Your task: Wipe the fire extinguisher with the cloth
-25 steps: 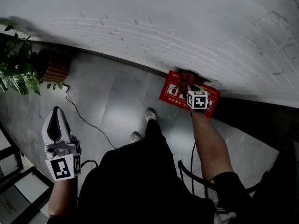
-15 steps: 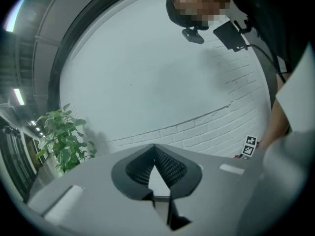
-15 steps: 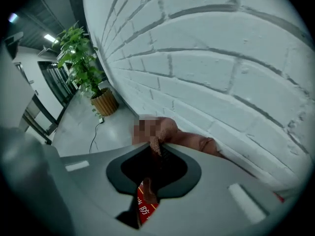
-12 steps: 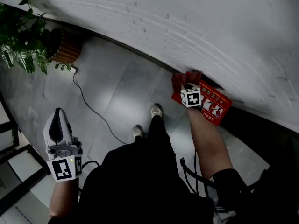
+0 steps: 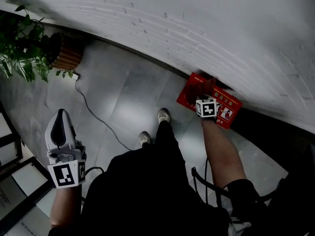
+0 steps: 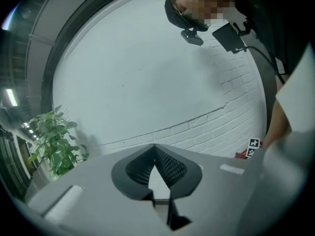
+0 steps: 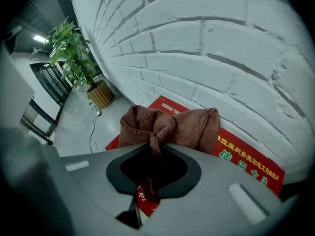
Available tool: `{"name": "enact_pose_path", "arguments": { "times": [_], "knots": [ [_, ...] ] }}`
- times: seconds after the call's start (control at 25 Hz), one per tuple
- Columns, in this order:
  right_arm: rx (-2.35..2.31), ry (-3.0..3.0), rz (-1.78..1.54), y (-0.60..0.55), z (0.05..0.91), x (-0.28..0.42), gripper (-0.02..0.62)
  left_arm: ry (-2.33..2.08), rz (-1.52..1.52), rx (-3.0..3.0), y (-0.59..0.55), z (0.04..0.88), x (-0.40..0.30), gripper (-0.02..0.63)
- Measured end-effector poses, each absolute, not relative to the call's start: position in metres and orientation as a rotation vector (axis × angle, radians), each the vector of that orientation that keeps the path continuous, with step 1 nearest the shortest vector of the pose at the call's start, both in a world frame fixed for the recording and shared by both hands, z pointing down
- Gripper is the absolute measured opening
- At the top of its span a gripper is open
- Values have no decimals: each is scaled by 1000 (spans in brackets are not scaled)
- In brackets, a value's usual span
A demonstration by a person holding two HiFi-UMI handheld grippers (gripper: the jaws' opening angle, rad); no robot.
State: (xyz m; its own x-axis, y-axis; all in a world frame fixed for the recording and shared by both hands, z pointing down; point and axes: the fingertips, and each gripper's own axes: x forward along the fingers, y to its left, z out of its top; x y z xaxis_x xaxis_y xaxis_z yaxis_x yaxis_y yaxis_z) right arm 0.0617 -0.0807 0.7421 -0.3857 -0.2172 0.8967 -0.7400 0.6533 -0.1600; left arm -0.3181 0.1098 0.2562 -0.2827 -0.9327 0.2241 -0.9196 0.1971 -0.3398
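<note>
A red fire extinguisher box (image 5: 225, 108) with printed lid (image 7: 248, 159) stands on the floor against the white brick wall. My right gripper (image 5: 202, 91) points steeply down over its left part, shut on a bunched brown-red cloth (image 7: 170, 126). The cloth (image 5: 203, 85) hangs from the jaws just over the lid; whether it touches the lid I cannot tell. In the right gripper view the cloth's tail runs back between the right gripper (image 7: 153, 144) jaws. My left gripper (image 5: 60, 116) is held far off at the lower left, its tips meeting, nothing in them; the left gripper (image 6: 154, 147) faces the wall.
A potted plant (image 5: 27, 53) in a ribbed pot (image 5: 69, 57) stands at the far left by the wall. A dark cable (image 5: 93, 119) trails across the grey floor tiles. The person's shoes (image 5: 164, 115) are just left of the box. A dark metal frame (image 5: 10, 149) stands at the lower left.
The right gripper with the cloth has moved from the box's left corner onto its lid and sunk lower. The left gripper has stayed where it was.
</note>
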Motion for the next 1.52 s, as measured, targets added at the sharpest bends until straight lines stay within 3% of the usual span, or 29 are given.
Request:
{"name": "enact_pose_path", "arguments": {
  "times": [0.92, 1.24, 1.52],
  "knots": [
    [1231, -1675, 886, -50, 726, 286, 35, 2051, -543, -2259, -11, 261, -235, 0],
    [1255, -1610, 851, -46, 726, 320, 35, 2044, -561, -2249, -2, 267, -238, 0],
    [1189, -1761, 702, -74, 699, 262, 35, 2141, -494, -2180, 23, 261, -255, 0]
  ]
}}
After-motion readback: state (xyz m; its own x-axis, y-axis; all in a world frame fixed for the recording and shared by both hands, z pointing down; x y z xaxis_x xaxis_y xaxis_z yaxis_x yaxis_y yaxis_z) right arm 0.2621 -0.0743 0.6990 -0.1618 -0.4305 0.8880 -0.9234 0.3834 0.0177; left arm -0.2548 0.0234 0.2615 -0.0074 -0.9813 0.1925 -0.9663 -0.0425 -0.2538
